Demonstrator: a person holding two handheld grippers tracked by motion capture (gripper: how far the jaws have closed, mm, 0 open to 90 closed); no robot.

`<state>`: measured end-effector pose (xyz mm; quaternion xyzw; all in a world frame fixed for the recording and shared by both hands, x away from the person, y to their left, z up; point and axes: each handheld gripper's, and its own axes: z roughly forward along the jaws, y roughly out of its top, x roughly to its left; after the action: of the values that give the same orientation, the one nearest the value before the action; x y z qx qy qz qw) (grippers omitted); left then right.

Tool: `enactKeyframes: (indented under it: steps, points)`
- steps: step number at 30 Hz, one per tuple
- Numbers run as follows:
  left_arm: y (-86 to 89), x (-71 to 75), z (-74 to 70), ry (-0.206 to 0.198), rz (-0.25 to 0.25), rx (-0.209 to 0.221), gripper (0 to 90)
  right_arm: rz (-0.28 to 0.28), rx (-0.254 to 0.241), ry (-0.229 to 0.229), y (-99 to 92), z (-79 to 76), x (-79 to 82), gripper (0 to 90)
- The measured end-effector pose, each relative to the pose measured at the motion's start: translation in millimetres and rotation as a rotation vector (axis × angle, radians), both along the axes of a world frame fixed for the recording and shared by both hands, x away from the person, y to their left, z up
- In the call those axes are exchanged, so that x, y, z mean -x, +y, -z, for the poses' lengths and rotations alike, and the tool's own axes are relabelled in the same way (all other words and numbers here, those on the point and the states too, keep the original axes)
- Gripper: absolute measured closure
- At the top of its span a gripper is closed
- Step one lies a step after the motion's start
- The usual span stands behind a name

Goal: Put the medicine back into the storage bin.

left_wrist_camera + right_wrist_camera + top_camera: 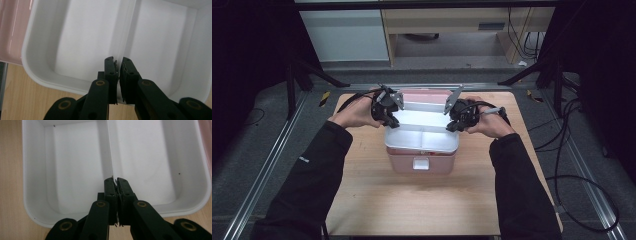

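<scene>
At the centre of the high view, above a pink plastic box [421,162] on the pale wooden tabletop [412,205], the left tool [118,65] and right tool [115,184] each pinch the smooth white two-compartment plastic tray [422,141] by its rim at the divider.

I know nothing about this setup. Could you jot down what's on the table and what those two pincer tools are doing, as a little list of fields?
Surface: light wooden table
Main object: pink plastic box with its lid open
Insert: white two-compartment plastic tray, empty
Left gripper: jaws closed on the tray's rim, at its middle divider
Right gripper: jaws closed on the opposite rim, also at the divider
Box front: white latch
</scene>
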<state>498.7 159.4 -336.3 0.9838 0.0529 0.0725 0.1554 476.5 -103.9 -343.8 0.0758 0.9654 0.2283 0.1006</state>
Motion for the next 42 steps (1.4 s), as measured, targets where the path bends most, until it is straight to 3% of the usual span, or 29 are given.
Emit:
enactKeyframes:
  steps: [6, 12, 15, 20, 22, 26, 32, 34, 35, 38, 42]
  points:
    - [-5.2, -2.3, 14.8, 0.006, -0.007, -0.042, 84.0, 0.012, 0.015, 0.025, 1.5, 16.9, -4.4, 87.4]
    - [0.0, -0.5, 29.7, 0.048, -0.016, -0.023, 84.2, 0.015, 0.04, 0.026, 7.0, 23.5, -3.3, 86.4]
    - [2.9, 3.1, 31.5, 0.054, -0.014, -0.002, 84.6, 0.031, 0.043, 0.047, 8.2, 28.7, -3.3, 85.6]
    - [-0.4, 7.2, 38.5, 0.054, -0.013, -0.04, 84.0, 0.034, 0.053, 0.048, 10.1, 34.8, 0.4, 84.8]
    - [1.6, 10.0, 41.4, 0.059, -0.015, -0.023, 83.7, 0.037, 0.066, 0.049, 11.4, 36.4, 2.1, 84.2]
    - [4.8, 16.5, 43.3, 0.067, -0.014, -0.003, 83.9, 0.034, 0.035, 0.049, 8.8, 41.1, 5.7, 83.1]
    - [4.9, 23.2, 42.7, 0.059, -0.032, -0.011, 80.9, 0.045, 0.051, 0.044, 13.1, 40.4, 12.3, 82.2]
    - [6.1, 23.6, 39.3, 0.038, -0.049, 0.01, 72.7, 0.063, 0.048, 0.04, 13.9, 38.7, 13.1, 80.3]
    - [8.4, 23.8, 35.7, 0.03, -0.068, 0.054, 68.6, 0.074, 0.025, 0.039, 13.3, 36.9, 13.6, 77.3]
    - [15.4, 24.9, 24.2, 0.003, -0.091, 0.122, 62.0, 0.1, -0.051, 0.029, 9.8, 28.7, 16.4, 70.8]
    - [25.5, 28.0, 13.4, -0.045, -0.142, 0.153, 57.2, 0.164, -0.112, 0.006, 2.1, 17.9, 19.7, 62.3]
